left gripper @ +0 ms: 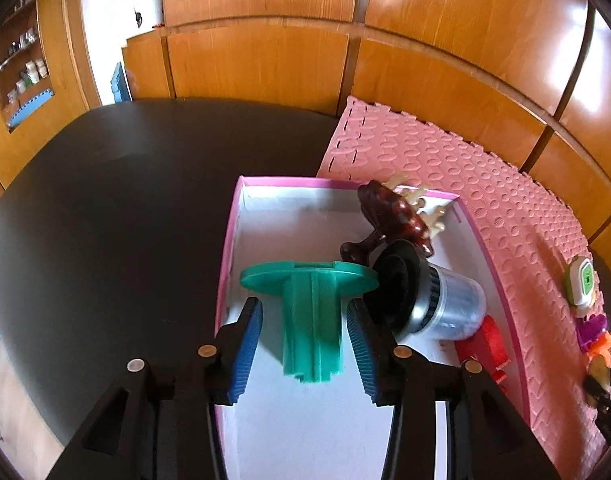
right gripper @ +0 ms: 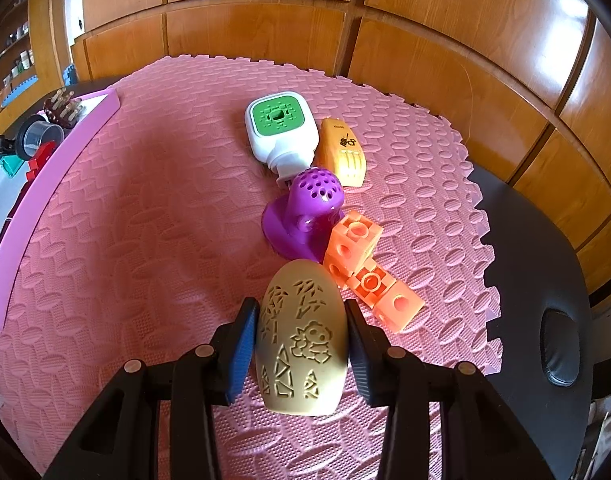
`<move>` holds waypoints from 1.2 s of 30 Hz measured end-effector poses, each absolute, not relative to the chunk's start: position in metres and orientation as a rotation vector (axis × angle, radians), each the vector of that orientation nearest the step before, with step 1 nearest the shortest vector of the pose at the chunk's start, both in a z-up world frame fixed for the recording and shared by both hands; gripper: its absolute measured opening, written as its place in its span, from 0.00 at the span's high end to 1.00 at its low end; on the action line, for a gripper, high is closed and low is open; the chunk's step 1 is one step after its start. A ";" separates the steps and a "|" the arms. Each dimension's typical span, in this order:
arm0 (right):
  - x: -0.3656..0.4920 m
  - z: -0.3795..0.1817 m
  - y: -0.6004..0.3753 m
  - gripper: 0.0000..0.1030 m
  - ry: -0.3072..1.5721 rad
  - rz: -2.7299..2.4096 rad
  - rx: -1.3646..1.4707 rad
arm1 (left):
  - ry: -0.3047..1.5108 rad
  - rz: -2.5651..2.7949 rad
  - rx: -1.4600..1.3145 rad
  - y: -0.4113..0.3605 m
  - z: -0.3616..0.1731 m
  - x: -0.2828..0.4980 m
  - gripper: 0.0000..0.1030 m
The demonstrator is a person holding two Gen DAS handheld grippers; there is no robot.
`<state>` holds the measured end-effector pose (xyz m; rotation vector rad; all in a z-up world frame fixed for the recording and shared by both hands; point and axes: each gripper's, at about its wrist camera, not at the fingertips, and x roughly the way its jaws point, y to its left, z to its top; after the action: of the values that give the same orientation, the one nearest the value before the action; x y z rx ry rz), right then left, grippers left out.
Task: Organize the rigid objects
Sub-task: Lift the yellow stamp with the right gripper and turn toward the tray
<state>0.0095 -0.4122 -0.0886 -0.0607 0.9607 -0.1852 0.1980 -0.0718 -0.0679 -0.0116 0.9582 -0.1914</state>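
Looking along the left tongs (left gripper: 305,314), found a dark desk (left gripper: 105,220) carrying a pink foam mat (right gripper: 145,240) and, just beside the mat, a pink-walled box (left gripper: 230,248) with a white floor. Noted in the box a brown brush (left gripper: 393,216), a clear cup (left gripper: 445,304) with a black lid and a red block (left gripper: 485,344), all crowded toward its right wall. Saw the green spool (left gripper: 311,320) over the box floor between the left tongs, disc end away from the camera. Judged those tongs slack: a clear gap on the left pad's side, the right pad close or barely touching. Found the right tongs (right gripper: 303,320) clamped on a beige carved egg (right gripper: 301,340) over the mat. Spotted beyond it orange blocks (right gripper: 365,272), a purple toy (right gripper: 305,208), a white-and-green device (right gripper: 281,128) and a yellow piece (right gripper: 343,152), clustered together.
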 end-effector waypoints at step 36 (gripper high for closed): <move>0.007 -0.088 -0.408 0.59 0.941 -0.200 -0.067 | 0.791 -0.314 0.100 -0.106 -0.022 0.059 0.50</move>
<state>0.0069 -0.4083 -0.0884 -0.0674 0.9413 -0.2003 0.0591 -0.1057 -0.0217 0.0999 0.7912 -0.3140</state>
